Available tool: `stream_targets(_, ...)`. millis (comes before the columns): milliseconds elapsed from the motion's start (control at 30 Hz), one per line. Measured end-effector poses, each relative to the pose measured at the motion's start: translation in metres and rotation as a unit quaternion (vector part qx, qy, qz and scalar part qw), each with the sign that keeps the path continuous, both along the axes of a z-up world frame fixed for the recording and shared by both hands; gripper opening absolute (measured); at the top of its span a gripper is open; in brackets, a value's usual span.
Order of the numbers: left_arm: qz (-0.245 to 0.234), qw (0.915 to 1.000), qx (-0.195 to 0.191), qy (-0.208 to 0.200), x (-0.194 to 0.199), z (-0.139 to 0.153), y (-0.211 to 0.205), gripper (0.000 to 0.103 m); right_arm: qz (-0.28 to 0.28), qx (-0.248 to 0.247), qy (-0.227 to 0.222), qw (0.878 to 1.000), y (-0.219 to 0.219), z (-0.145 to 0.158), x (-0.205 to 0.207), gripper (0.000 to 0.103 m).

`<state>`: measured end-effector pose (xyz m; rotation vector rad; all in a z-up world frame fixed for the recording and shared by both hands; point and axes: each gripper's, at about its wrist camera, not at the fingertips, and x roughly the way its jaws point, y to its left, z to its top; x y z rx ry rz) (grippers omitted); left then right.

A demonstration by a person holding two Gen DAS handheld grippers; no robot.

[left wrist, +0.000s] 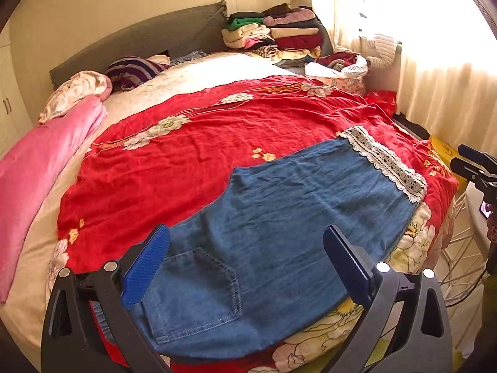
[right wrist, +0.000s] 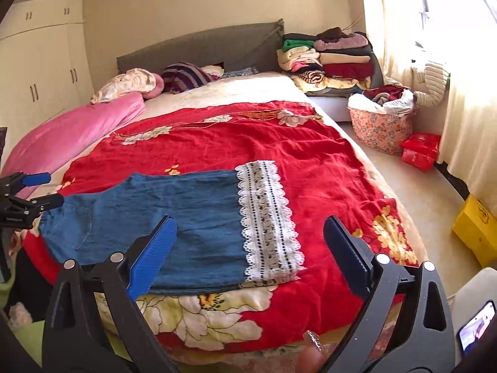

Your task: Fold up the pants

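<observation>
- The pants [right wrist: 161,217] are soft blue denim, folded flat, with a white lace hem [right wrist: 267,220]. They lie at the near edge of the bed on a wrinkly red flowered sheet [right wrist: 279,143].
- The left claw [left wrist: 248,267] is wide open and empty.
- The right claw [right wrist: 248,255] is wide open too, holding nothing.

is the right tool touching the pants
Apart: in the right wrist view the right tool is wide open above the pants, nothing pinched.
</observation>
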<state>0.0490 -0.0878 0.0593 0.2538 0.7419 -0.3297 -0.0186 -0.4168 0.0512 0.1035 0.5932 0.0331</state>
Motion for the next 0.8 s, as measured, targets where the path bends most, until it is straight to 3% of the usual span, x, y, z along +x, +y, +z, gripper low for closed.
stream_targets(433, -0.054, 0.9983, 0.022, 0.005, 0.038, -0.003, -0.060, 0.099, -0.026, 0.015, 0.013, 0.999, -0.023, -0.019, -0.004, 0.091)
stream_targets(800, -0.131, 0.9906, 0.032, 0.024, 0.111, -0.021, -0.136, 0.099, -0.039, 0.047, 0.055, 0.997, -0.034, -0.052, 0.013, 0.091)
